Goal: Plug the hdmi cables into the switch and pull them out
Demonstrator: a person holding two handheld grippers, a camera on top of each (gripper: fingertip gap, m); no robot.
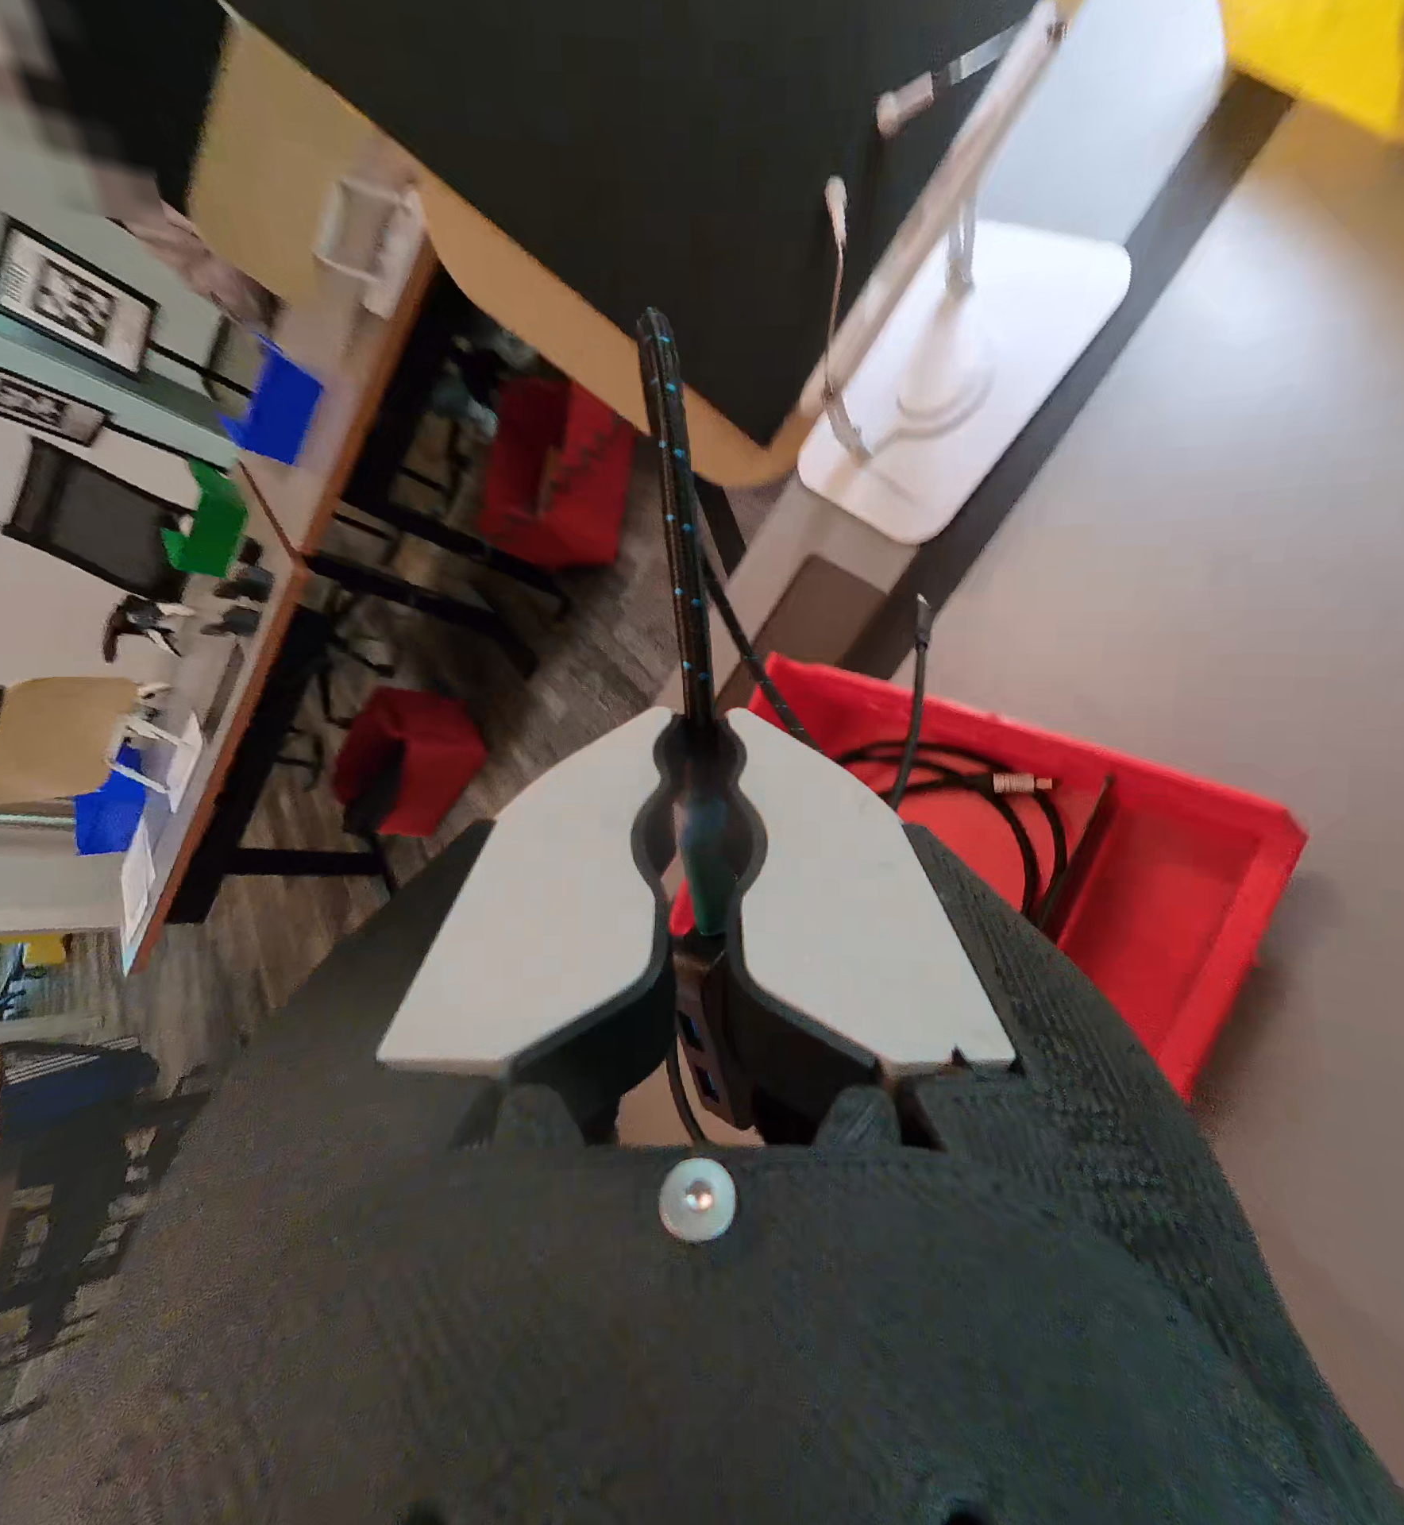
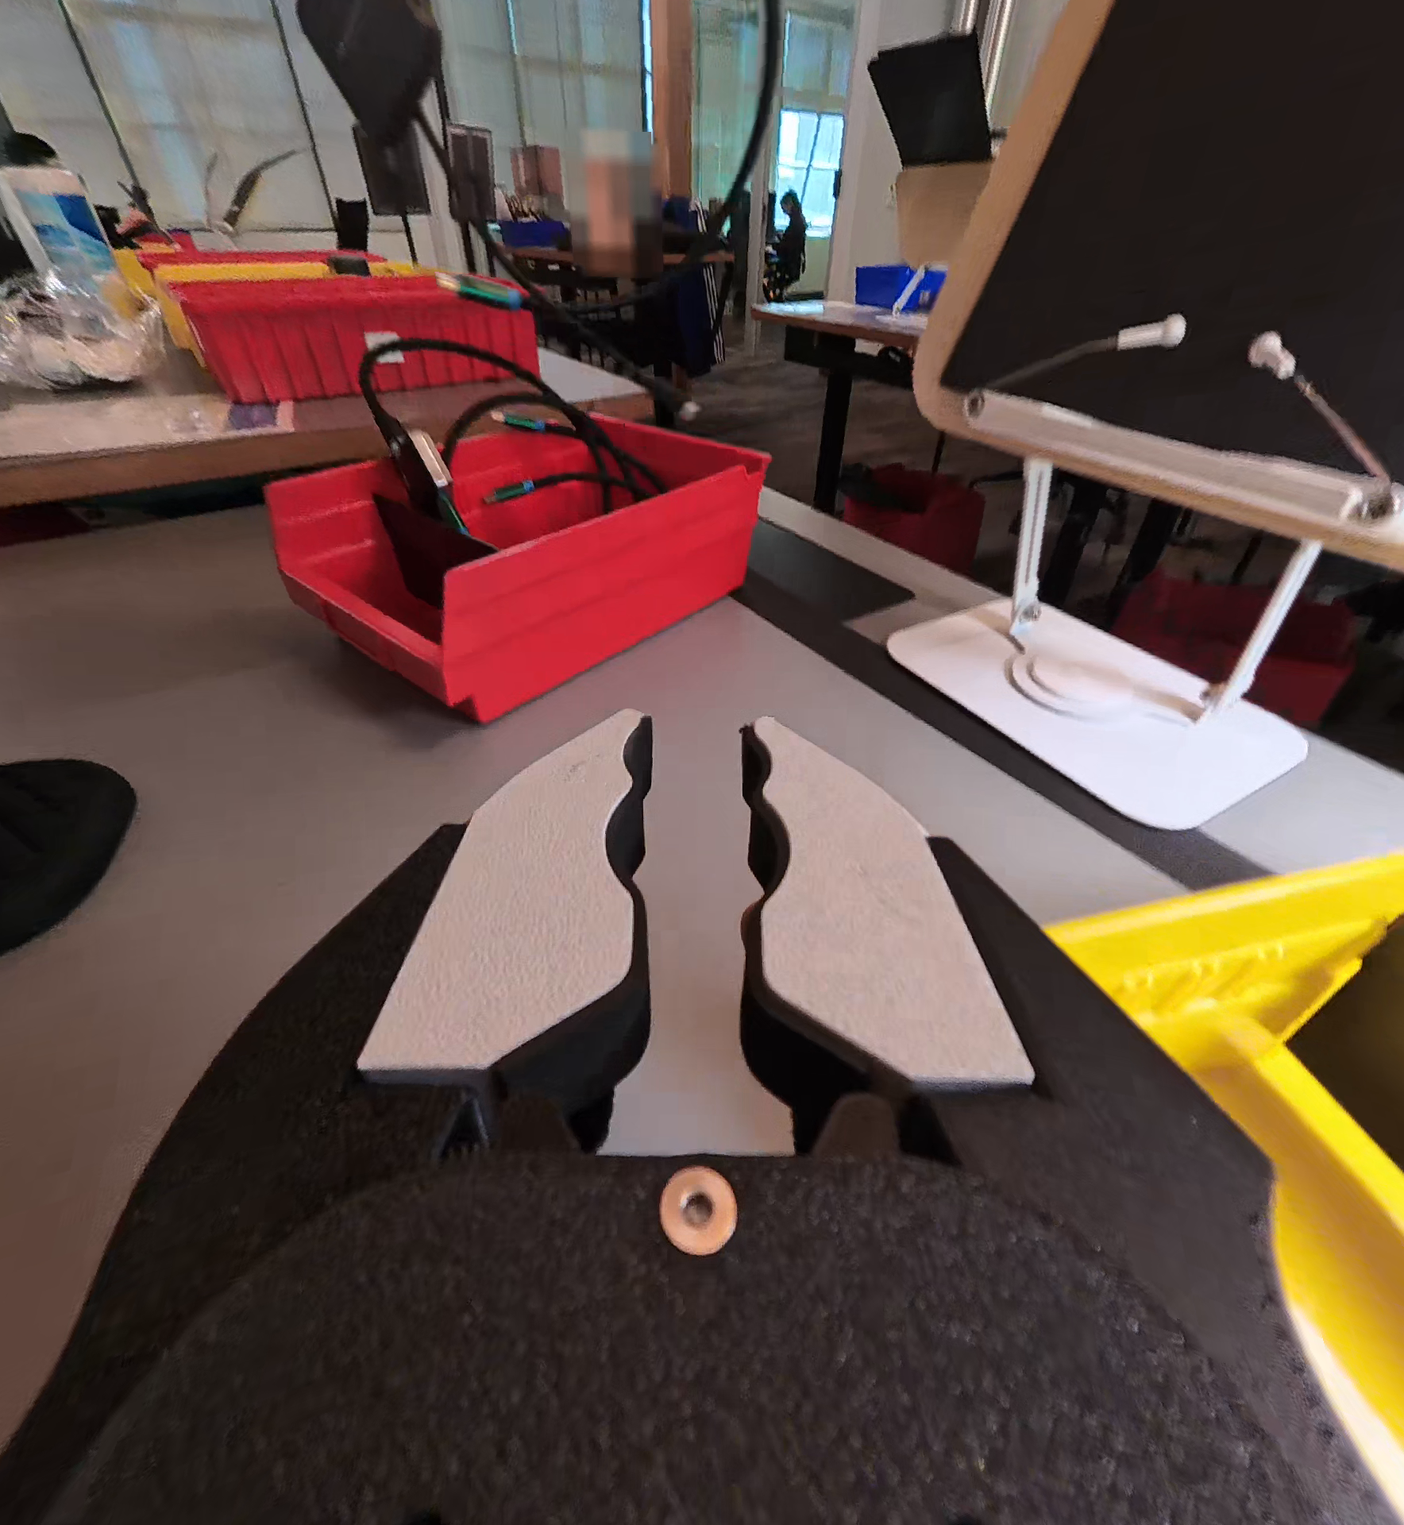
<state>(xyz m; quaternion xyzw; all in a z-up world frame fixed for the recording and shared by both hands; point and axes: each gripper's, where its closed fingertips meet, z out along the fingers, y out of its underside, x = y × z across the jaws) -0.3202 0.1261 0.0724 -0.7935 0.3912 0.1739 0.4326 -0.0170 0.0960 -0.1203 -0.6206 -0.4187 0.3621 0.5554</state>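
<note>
My left gripper [image 1: 697, 726] is shut on the green-blue plug [image 1: 703, 883] of a black braided hdmi cable [image 1: 674, 462] that rises away from the fingers. A small black switch [image 1: 711, 1048] with blue ports sits between the finger bases, right under the plug. My right gripper [image 2: 697, 730] is open and empty, low over the grey table [image 2: 228, 784]. Ahead of it a red bin [image 2: 567, 594] holds coiled black cables [image 2: 567, 446] and a black and silver device [image 2: 422, 462]. The bin also shows in the left wrist view [image 1: 1161, 891].
A dark panel on a white stand [image 2: 1095, 710] is at the right, and shows in the left wrist view [image 1: 963, 396]. A yellow bin [image 2: 1260, 1031] is close on the right. A black rounded object [image 2: 22, 858] lies at the left. More red bins [image 2: 336, 330] stand on the table behind.
</note>
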